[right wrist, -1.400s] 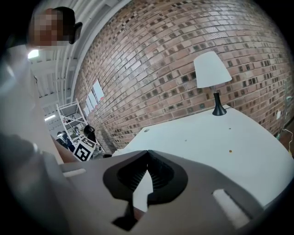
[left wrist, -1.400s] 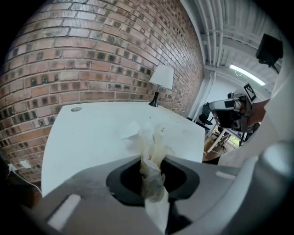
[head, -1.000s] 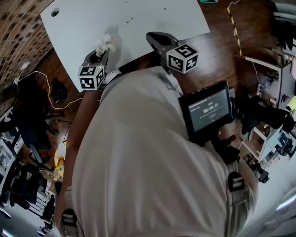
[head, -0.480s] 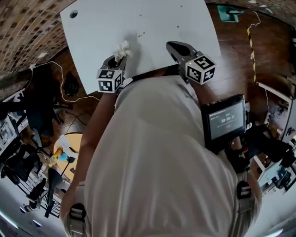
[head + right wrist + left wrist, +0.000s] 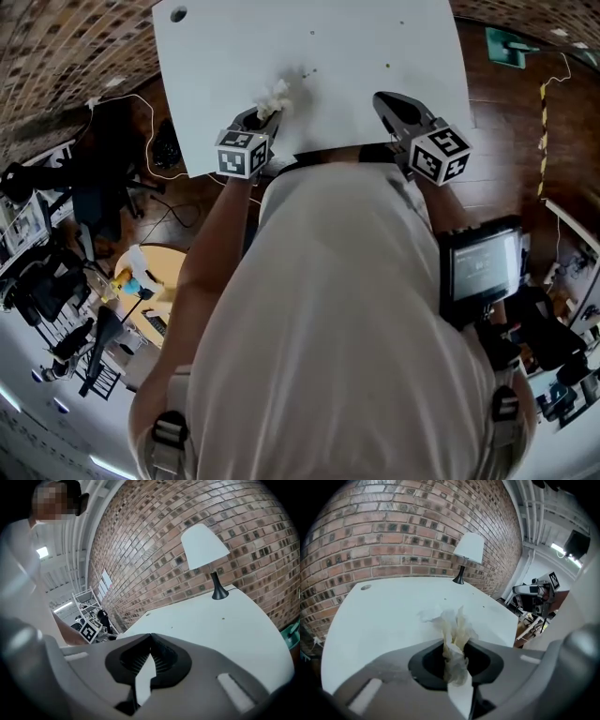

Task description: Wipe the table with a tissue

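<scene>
My left gripper (image 5: 263, 112) pinches the tissue (image 5: 276, 95) over the table's (image 5: 394, 37) near left part, my right gripper (image 5: 389, 101) is closed and empty, and wiping looks barely begun, with specks (image 5: 314, 70) lying farther on.

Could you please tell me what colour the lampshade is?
White; the lampshade shows best in the right gripper view.

One table (image 5: 375, 84), with one hole (image 5: 177, 14) at 11 o'clock in the head view. One tissue (image 5: 274, 97). Two grippers: left gripper (image 5: 267, 111), right gripper (image 5: 382, 97). One lamp (image 5: 469, 550). One screen (image 5: 485, 267) at 3 o'clock. One person (image 5: 328, 328).
</scene>
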Available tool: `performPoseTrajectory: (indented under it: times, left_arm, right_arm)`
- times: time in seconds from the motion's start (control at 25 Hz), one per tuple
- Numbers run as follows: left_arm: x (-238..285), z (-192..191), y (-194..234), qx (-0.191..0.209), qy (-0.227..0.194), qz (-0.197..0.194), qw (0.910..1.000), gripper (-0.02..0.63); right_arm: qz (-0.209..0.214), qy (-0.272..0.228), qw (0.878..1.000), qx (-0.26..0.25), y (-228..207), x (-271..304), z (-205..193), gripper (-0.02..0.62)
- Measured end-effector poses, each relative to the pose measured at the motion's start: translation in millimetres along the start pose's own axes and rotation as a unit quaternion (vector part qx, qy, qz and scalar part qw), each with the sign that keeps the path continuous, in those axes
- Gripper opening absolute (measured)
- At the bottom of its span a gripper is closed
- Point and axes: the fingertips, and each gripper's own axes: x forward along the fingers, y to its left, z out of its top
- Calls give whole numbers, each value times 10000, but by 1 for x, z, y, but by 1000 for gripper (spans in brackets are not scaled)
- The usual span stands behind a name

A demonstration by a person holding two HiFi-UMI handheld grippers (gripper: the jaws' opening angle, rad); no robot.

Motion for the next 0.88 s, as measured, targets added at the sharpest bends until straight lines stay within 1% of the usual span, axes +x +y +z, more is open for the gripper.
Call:
performPoseTrajectory:
  times: [0.12, 0.2, 0.32, 0.36, 0.4, 0.44, 0.48, 0.56, 0.6, 0.68, 0.8, 0.88]
  left_arm:
    - [13, 11, -1, -79, 154, -235, 9996, 80]
    - [20, 21, -6, -202, 237, -501, 9983, 80]
    - [29, 21, -22, -536, 513, -1127, 9908, 80]
    - [31, 19, -25, -627, 655, -1283, 9876, 80]
    - [33, 16, -26, -699, 815, -1342, 9851, 80]
    - [35, 13, -22, -765, 977, -1298, 9837, 80]
    - [38, 10, -16, -829, 1122, -1172, 9833, 80]
    - [43, 6, -2, -899, 1375, -829, 9829, 80]
    - [46, 6, 4, -866, 1507, -672, 9825, 81]
    - [52, 6, 12, -675, 1788, -435, 9806, 81]
    - [56, 6, 14, -372, 2124, -238, 9762, 81]
    - [58, 7, 14, 12, 2279, -86, 9737, 81]
  right_arm:
    - [7, -17, 10000, 52, -11, -1, 4, 8]
    - [-5, -43, 10000, 72, -19, -3, 8, 8]
    - [1, -81, 9999, 82, -25, -3, 13, 8]
    - [6, -83, 9999, 83, -26, -2, 14, 8]
    - [8, -82, 9999, 87, -27, -1, 14, 8]
    - [5, -82, 9999, 94, -28, 0, 15, 8]
    - [-2, -82, 9999, 103, -29, -1, 14, 8]
    - [-36, -78, 9999, 121, -33, -4, 13, 8]
    - [-62, -74, 9999, 129, -35, -7, 13, 8]
    - [-126, -78, 9998, 162, -40, -12, 11, 8]
    - [-218, -103, 9994, 237, -44, -20, 9, 8]
    - [-251, -122, 9993, 252, -46, -23, 8, 8]
